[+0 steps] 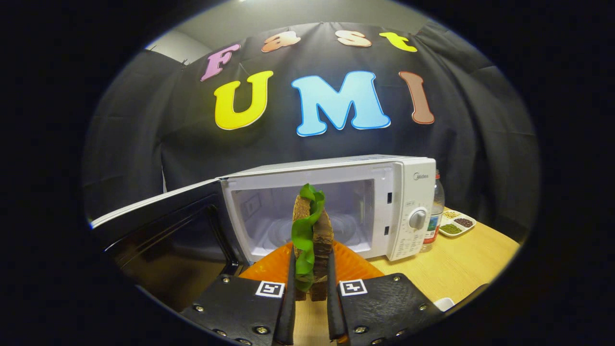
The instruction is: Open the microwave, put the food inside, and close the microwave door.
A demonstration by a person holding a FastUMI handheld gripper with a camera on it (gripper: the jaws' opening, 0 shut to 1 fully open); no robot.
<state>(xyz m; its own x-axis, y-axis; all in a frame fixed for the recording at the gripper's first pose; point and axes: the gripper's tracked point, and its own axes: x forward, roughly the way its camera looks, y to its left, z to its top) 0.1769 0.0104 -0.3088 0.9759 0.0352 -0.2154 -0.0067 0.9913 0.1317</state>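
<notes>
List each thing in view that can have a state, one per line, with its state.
Microwave door: swung wide open to the left.
Microwave: cavity lit, nothing on the turntable.
Sandwich: upright on edge, clamped between the fingers, held in front of the cavity.
Tongs: shut on the sandwich.
Orange mat: flat on the table beneath the sandwich.
Bottle: upright beside the microwave.

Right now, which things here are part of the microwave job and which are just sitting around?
Part of the job:
- sandwich, pinched upright in the tongs
- microwave, its door swung open
- orange plate under the sandwich

Just sitting around:
- water bottle beside the microwave
- dish of seeds beyond it
</notes>
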